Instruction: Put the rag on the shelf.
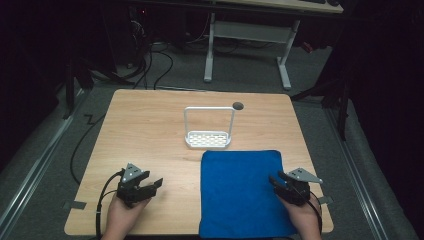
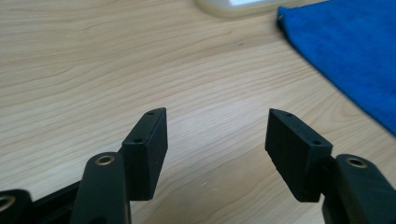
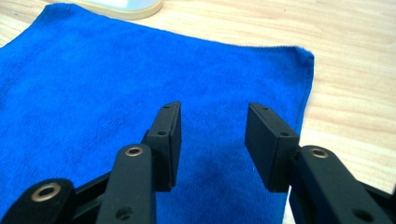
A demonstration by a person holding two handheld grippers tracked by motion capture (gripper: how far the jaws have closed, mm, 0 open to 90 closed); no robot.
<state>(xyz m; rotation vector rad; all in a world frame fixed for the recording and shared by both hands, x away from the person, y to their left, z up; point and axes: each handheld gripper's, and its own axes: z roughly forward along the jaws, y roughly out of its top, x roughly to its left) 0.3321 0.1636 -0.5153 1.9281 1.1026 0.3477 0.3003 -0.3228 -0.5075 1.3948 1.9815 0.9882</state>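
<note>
Left gripper [image 1: 150, 184] and right gripper [image 1: 278, 181]: black two-jaw bodies, brass-ringed pivot holes, grey triangular top plates, trailing black cables.

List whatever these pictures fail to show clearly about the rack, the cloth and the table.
- White wire-framed rack: cut off by the top edge in both gripper views, leaving a blurred base.
- Blue towelling cloth: its near edge is cut off by the high view's bottom edge.
- Small dark round spot on the wooden table: too small to identify.
</note>
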